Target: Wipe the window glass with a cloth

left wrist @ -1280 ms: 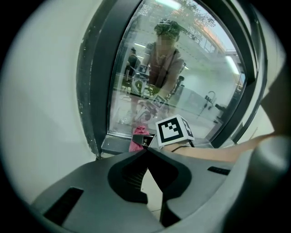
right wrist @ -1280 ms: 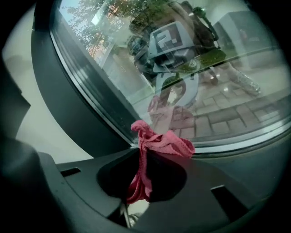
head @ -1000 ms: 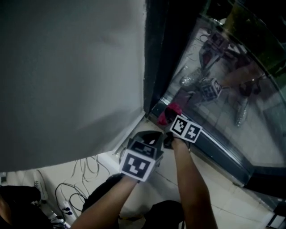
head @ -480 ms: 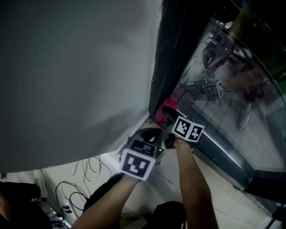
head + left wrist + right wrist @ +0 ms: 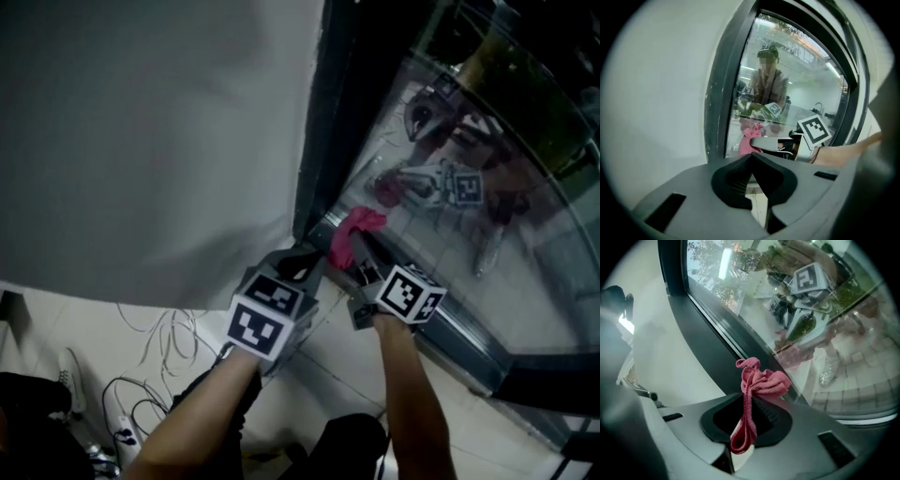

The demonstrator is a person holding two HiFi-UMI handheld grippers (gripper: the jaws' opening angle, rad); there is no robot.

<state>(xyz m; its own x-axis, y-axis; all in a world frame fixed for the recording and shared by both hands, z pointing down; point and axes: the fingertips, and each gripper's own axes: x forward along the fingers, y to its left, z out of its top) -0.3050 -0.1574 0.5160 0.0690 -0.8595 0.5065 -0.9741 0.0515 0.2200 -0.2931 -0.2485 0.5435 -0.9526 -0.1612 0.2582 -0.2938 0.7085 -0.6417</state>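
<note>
The right gripper (image 5: 749, 401) pinches the cloth (image 5: 761, 380), which bunches just past the jaw tips near the glass (image 5: 740, 282) and looks soft, light and floppy, best held mid-fold, while the left gripper (image 5: 751, 159) is closed on nothing.

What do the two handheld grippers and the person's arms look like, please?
Both the left gripper and right gripper have grey moulded bodies with black ribbed pads. Each carries a cube of black-and-white square markers. The forearms are bare; no sleeves show.
</note>
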